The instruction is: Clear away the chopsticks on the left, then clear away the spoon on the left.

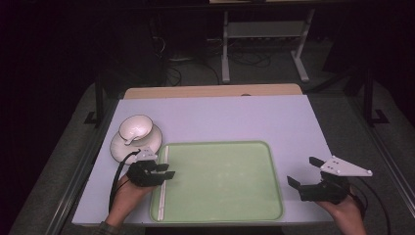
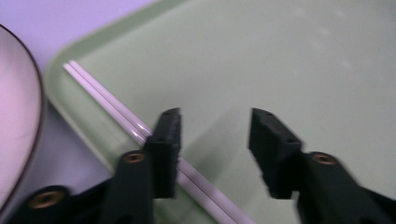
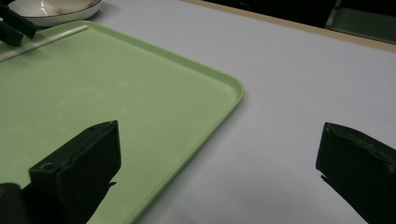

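Nearest me, my left gripper (image 1: 164,174) hangs over the left edge of the green tray (image 1: 220,215), its fingers (image 2: 167,140) apart with nothing pressed between them. The white chopsticks (image 2: 107,100) lie side by side along the tray's left wall, passing just under the left finger rather than between the two. My right gripper (image 1: 303,172) waits over the worktop (image 1: 220,117) off the tray's right edge, fingers (image 3: 79,163) spread wide and empty.

I judge the chopsticks are just set down. To finish well, I'd lift the left gripper straight up before drawing back, so the near finger doesn't roll the pair off line.

Farther off, beyond the tray's left corner, a white bowl (image 1: 135,127) with a spoon (image 1: 131,139) sits on a plate (image 1: 120,152).
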A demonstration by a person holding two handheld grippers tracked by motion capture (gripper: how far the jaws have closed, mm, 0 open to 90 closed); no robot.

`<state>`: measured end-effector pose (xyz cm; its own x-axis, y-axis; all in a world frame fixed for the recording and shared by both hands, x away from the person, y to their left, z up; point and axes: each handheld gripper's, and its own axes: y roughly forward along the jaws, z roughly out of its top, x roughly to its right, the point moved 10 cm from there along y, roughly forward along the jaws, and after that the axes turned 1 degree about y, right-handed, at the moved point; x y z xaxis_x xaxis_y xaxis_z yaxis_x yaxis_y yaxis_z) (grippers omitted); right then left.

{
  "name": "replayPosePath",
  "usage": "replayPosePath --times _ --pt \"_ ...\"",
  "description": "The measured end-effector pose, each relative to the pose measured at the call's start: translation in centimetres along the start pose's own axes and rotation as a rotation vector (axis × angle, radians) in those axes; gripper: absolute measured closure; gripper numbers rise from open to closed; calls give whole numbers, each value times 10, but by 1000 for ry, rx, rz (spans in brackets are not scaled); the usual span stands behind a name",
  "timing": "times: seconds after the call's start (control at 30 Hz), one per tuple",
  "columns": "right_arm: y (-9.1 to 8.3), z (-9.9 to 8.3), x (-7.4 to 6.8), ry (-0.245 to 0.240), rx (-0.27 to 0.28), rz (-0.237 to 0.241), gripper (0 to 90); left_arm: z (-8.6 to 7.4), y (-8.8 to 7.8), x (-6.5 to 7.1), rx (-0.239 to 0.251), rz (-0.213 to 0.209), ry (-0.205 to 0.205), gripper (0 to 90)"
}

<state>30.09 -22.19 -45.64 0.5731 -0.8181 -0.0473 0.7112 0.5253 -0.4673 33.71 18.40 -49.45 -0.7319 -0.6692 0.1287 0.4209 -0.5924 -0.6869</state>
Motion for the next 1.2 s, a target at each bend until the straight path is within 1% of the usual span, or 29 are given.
replayPosePath --times 0.1,0.17,0.27,0.3,0.5,0.67,0.87,1.0,1.07,1.1,1.2 --pt "0 0 -1 -2 0 2 0 4 -3 -4 25 0 -19 366" --pt "1 0 -1 -5 0 3 0 6 -5 -6 26 -8 -28 285" --pt "2 1 -2 -6 -1 4 0 7 -7 -11 18 0 -30 217" --pt "2 1 -1 -6 -1 4 0 8 -7 -12 23 1 -29 201" --pt "2 0 -1 -3 -4 5 0 14 -12 -22 36 3 -38 198" --pt "3 0 -2 -6 -5 7 0 22 -18 -32 59 19 -49 199" --pt "5 1 -3 -6 -7 6 0 32 -26 -43 90 47 -48 250" --pt "4 1 -3 -4 -6 6 0 36 -32 -53 104 70 -52 371" --pt "4 1 -3 -5 -6 6 0 36 -34 -59 101 91 -56 431" --pt "4 1 -3 -5 -7 6 0 36 -36 -62 102 96 -57 469" --pt "4 1 -3 -5 -6 5 0 37 -43 -71 112 119 -65 629"
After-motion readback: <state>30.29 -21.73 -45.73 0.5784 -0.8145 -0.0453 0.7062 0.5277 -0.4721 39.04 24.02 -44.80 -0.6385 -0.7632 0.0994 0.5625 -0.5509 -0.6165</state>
